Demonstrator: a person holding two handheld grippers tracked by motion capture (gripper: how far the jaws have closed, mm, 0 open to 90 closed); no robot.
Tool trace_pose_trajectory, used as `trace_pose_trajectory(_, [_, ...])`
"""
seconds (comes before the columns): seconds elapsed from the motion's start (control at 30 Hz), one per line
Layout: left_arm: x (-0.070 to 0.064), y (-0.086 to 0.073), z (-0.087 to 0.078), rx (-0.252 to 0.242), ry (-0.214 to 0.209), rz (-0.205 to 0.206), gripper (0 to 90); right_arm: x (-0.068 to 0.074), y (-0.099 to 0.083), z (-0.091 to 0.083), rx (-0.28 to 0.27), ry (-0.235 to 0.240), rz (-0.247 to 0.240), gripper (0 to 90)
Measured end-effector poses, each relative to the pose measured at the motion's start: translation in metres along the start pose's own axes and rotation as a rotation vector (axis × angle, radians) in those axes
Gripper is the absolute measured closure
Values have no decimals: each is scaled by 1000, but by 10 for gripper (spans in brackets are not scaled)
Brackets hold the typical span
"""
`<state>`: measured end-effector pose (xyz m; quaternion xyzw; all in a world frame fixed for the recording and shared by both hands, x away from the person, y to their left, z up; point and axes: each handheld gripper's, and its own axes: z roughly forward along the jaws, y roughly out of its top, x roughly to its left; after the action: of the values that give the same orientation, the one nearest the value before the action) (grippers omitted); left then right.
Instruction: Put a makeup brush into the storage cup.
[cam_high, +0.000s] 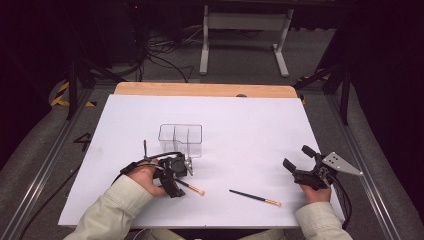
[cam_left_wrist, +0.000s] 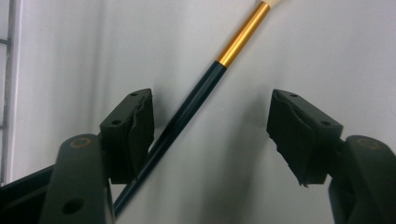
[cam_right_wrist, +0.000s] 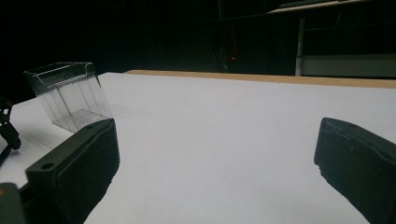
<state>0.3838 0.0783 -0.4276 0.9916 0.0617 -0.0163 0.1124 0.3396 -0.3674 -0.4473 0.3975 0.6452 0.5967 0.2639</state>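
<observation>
While the left gripper (cam_high: 181, 176) hangs jaws-down over the near brush (cam_high: 191, 187), its jaws stand wide apart with nothing clamped; in the left gripper view the brush handle (cam_left_wrist: 180, 122) crosses the gap on a diagonal, hugging the left-hand pad (cam_left_wrist: 135, 128) and well clear of the other, gold ferrule and bristles pointing away up-right. So the long axis sits skewed to the closing line, off-centre; my read: shift or rotate a bit before closing. The brush lies flat on the white table (cam_high: 240, 125), just in front of the clear divided organizer (cam_high: 180, 139). The second brush (cam_high: 255, 197) lies nearer the right gripper (cam_high: 300, 159), also agape and empty, parked at the table's right
</observation>
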Motion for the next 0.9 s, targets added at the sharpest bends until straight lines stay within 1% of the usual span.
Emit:
trace_pose_trajectory(0.03, [0, 0, 0, 11, 0, 3, 335, 0, 0, 0, 0, 0, 0, 6])
trace_pose_trajectory(0.13, [-1, 0, 0, 12, 10, 3, 363, 0, 0, 0, 1, 1, -7, 8])
trace_pose_trajectory(0.2, [0, 0, 0, 15, 19, 11, 380, 0, 0, 0, 1, 1, -6, 8])
trace_pose_trajectory(0.3, [-1, 0, 0, 18, 33, 13, 417, 0, 0, 0, -1, 3, 2, 8])
trace_pose_trajectory(0.37, [-2, 0, 0, 15, 30, 7, 426, -1, 0, 0, -3, 1, 2, 8])
trace_pose_trajectory(0.47, [-2, 0, -1, 22, 35, 15, 485, -1, 0, -1, -6, 1, 11, 8])
trace_pose_trajectory(0.5, [-3, 0, -1, 23, 32, 12, 485, -1, 0, -1, -5, 1, 12, 8])
trace_pose_trajectory(0.57, [-3, 0, -2, 27, 28, 22, 539, -1, 0, -1, -5, 2, 12, 8])
trace_pose_trajectory(0.6, [-3, 0, -2, 29, 28, 22, 555, -1, 0, -1, -6, 3, 12, 8])
trace_pose_trajectory(0.63, [-4, -1, -2, 29, 27, 15, 599, -1, -1, -1, -7, 2, 16, 8])
trace_pose_trajectory(0.7, [-4, -1, -2, 30, 26, 18, 660, -2, -1, -1, -8, 0, 18, 8])
trace_pose_trajectory(0.73, [-5, -1, -2, 31, 26, 12, 685, -2, -1, -1, -7, 0, 18, 8])
trace_pose_trajectory(0.8, [-6, -1, -3, 42, 27, 26, 745, -2, -1, -1, -8, 2, 18, 8])
trace_pose_trajectory(0.9, [-7, -1, -3, 45, 30, 25, 817, -2, -1, 0, -7, 3, 20, 8])
